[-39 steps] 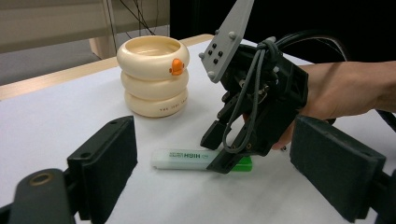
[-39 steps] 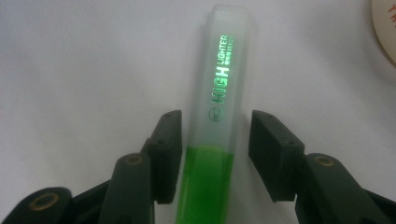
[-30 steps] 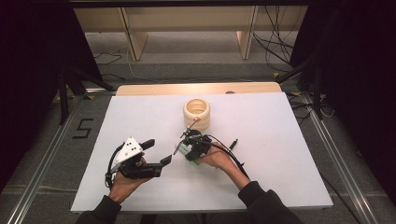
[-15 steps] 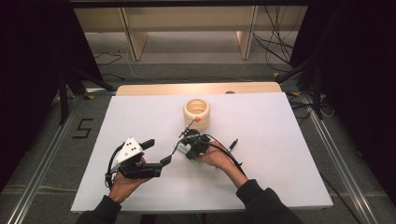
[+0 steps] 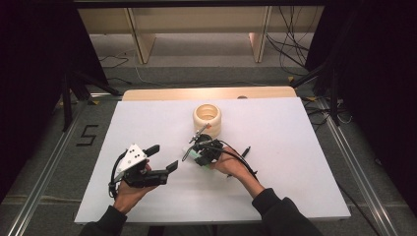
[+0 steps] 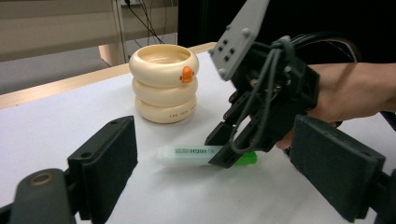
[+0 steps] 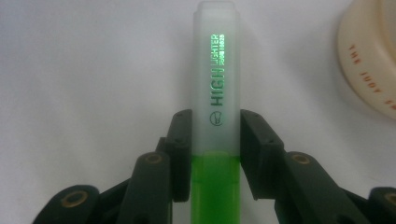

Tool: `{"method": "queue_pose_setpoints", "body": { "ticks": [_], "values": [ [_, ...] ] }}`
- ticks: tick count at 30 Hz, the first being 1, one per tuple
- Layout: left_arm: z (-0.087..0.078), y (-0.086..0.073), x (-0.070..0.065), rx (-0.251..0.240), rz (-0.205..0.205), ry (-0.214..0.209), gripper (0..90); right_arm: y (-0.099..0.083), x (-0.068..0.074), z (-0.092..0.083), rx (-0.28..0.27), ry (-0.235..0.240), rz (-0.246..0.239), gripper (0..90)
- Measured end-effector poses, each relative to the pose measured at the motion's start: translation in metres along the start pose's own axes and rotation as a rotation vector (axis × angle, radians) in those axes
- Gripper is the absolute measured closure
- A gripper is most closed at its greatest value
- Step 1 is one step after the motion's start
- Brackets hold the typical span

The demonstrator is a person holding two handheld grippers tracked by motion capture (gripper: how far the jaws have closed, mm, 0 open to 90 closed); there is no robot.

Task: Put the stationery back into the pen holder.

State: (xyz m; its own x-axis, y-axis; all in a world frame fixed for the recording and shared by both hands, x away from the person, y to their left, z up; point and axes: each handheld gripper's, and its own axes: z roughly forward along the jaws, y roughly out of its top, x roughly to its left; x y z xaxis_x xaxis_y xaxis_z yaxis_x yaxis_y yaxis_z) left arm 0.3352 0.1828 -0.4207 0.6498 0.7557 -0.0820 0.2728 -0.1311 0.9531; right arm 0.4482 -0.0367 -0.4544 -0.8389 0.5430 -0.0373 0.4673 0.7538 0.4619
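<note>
The right gripper (image 7: 215, 149) has its two black jaws set against both sides of a green highlighter pen with a frosted translucent cap (image 7: 217, 93), gripping it where cap meets green barrel; the jaws have just been closing, and the pen now sits clamped between them. In the right gripper view the pen lies lengthwise along the jaws, cap pointing away, with the lettering "HIGH LIGHTER" legible on the cap. The pen rests flat on the white counter (image 5: 305, 147), as the left gripper view confirms: there the highlighter (image 6: 196, 155) lies on its side, the green end just past the right gripper (image 6: 229, 151), which comes down on it at a slant from above. A cream-coloured holder shaped like three stacked rings, bearing a small orange mark near its rim (image 6: 163, 84), stands upright on the counter near the pen, apart from it. In the high view the same holder (image 5: 207, 118) stands towards the far middle of the counter, with the right gripper (image 5: 199, 152) just in front of it. The left gripper (image 5: 162, 157) is held above the counter to the left of the pen, its jaws wide apart and empty, pointing towards the right gripper.
</note>
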Motion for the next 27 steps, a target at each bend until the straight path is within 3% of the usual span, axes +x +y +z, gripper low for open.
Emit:
{"method": "queue_pose_setpoints", "body": {
  "ticks": [7, 11, 15, 24, 27],
  "values": [
    [0.001, 0.000, 0.001, 0.008, -0.005, 0.014, 14.4, -0.009, 0.010, -0.023, -0.106, -0.049, -0.128, 67.0],
    [0.002, 0.000, 0.002, 0.022, -0.001, 0.018, 14.4, -0.022, 0.022, -0.037, -0.162, -0.106, -0.240, 67.0],
    [0.003, 0.001, 0.001, 0.032, 0.000, 0.013, 14.4, -0.038, 0.031, -0.046, -0.195, -0.122, -0.304, 67.0],
    [0.005, 0.003, 0.003, 0.052, -0.009, 0.010, 14.4, -0.060, 0.034, -0.053, -0.245, -0.177, -0.337, 67.0],
    [0.005, 0.006, 0.004, 0.059, -0.015, 0.000, 14.4, -0.066, 0.038, -0.057, -0.263, -0.203, -0.369, 67.0]
  ]
}}
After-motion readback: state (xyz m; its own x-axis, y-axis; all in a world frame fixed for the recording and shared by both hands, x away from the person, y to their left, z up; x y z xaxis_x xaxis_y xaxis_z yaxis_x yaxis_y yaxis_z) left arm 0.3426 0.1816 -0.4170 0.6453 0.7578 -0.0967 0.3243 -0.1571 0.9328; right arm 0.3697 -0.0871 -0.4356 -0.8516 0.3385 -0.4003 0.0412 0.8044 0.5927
